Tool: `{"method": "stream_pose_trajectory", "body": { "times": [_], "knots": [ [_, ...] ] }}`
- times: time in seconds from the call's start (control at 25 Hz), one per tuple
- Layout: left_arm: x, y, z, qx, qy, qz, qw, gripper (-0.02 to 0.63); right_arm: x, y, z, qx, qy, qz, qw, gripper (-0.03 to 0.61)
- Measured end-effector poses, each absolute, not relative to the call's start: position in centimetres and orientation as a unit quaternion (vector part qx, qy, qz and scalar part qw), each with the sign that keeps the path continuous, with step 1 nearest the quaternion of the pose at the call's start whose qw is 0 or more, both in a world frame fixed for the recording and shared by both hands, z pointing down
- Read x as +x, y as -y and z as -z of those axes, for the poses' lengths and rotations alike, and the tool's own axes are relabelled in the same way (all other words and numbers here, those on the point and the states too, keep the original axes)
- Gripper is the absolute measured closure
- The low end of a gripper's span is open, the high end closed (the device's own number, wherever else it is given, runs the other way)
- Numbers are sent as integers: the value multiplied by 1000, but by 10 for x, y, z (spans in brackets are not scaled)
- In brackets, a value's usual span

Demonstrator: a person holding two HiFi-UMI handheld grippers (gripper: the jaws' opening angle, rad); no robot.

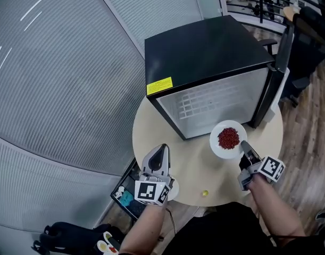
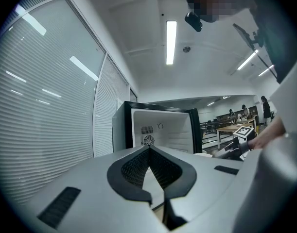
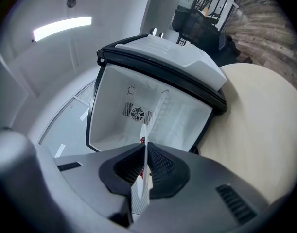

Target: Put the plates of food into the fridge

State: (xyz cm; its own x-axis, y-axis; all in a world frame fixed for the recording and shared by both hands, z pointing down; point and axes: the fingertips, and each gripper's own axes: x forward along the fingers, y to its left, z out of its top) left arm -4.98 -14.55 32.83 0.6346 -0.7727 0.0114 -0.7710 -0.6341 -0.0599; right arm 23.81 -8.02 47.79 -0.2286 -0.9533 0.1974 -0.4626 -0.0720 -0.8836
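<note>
A white plate of red food [image 1: 228, 138] sits over the round beige table [image 1: 151, 126], just in front of the open black mini fridge [image 1: 205, 52]. My right gripper [image 1: 246, 146] is shut on the plate's near rim. In the right gripper view the plate [image 3: 144, 171] stands edge-on between the pads, and the fridge's white inside [image 3: 153, 113] lies straight ahead. My left gripper [image 1: 161, 150] hovers over the table's near left part, shut and holding nothing. Its jaws [image 2: 149, 149] meet at the tips and point toward the fridge [image 2: 160, 132].
The fridge door [image 1: 276, 73] hangs open to the right. A small yellow bit [image 1: 205, 193] lies near the table's front edge. A white round edge [image 1: 174, 192] shows under the left gripper's cube. A dark box [image 1: 125, 195] sits below the table, and an office chair [image 1: 306, 41] stands at the far right.
</note>
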Motion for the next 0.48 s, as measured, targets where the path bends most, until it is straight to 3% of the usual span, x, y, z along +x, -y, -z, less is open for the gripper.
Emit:
{"method": "stream_pose_trajectory", "body": {
  "times": [0.48],
  "knots": [
    [-66,170,-312,-883,-468,23,35,607,216,153,-442,-487,-663,474,315,560]
  ]
}}
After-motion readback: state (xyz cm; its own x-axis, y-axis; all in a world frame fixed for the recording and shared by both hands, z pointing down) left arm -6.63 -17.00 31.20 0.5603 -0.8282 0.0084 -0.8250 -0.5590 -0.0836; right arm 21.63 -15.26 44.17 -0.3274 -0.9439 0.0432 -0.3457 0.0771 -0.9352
